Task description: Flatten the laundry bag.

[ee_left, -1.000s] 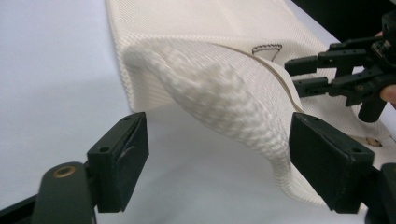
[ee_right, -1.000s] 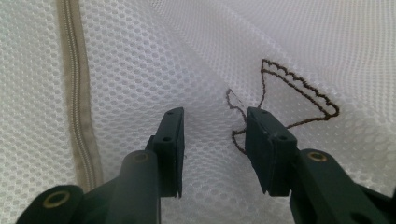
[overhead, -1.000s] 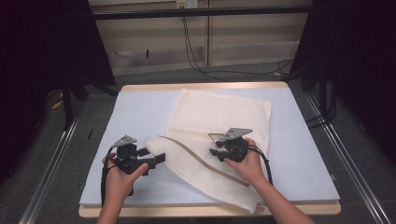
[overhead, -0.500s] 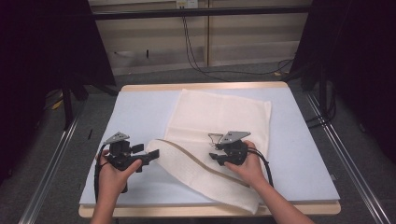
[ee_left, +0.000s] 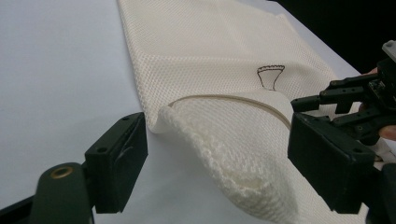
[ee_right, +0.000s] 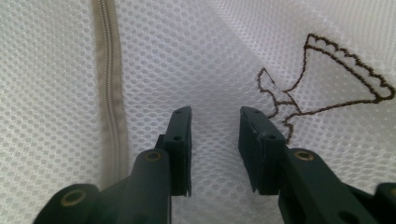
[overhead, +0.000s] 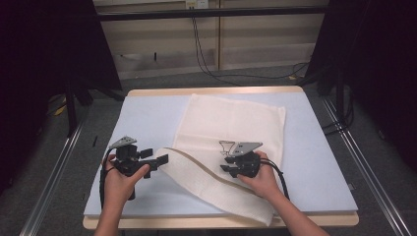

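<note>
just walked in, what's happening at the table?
A person with a gripper in each hand is working on a cream mesh laundry bag spread on the blue-white table. The left gripper stands open around the bag's folded-over near corner, pads not pressing. The right gripper is over the bag's middle beside the small embroidered mark; its jaws have just been closing, with a gap left and mesh behind them, not pinched. The zipper runs alongside.
</note>
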`<act>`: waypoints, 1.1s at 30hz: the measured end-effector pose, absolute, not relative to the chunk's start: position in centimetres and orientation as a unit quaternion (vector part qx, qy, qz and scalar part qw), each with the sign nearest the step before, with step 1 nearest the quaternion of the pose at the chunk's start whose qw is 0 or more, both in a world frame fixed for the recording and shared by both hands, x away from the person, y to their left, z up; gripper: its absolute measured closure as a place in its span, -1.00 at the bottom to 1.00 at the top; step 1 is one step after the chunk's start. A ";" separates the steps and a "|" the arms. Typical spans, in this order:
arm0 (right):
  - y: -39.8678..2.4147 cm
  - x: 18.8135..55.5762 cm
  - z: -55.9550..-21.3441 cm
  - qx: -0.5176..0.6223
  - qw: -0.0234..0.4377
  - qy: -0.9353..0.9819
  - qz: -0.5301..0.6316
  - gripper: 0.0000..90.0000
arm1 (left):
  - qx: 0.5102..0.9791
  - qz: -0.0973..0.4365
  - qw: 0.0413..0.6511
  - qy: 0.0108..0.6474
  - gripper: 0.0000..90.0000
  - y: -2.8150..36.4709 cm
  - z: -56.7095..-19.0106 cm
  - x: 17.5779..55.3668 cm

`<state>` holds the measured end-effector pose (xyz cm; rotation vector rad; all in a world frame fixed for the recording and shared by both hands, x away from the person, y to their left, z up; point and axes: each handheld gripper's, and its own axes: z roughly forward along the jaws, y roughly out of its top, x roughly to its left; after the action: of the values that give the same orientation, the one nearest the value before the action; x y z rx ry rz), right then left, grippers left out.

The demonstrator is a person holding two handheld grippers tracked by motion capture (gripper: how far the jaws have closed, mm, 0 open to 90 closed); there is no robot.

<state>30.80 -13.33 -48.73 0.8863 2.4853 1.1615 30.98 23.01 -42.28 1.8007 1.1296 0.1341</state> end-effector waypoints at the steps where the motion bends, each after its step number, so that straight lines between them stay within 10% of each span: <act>1: -13.4 30.8 -48.7 0.300 0.129 0.856 0.400 0.47 | 0.740 0.052 0.484 0.464 -0.53 23.0 -42.2 31.1; 7: -13.3 30.5 -48.8 0.288 0.123 0.861 0.401 0.64 | 0.736 0.050 0.487 0.469 -0.43 23.1 -41.9 31.5; 18: -13.7 30.3 -48.5 0.303 0.116 0.857 0.400 0.41 | 0.758 0.026 0.446 0.476 0.70 22.9 -42.9 31.4; 33: -17.2 29.9 -47.2 0.334 0.135 0.845 0.395 0.17 | 0.771 0.003 0.398 0.497 0.75 23.1 -45.5 28.9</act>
<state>29.93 -17.23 -47.24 0.9684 2.4485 1.1437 28.94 23.14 -45.49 1.9515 1.2594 0.0085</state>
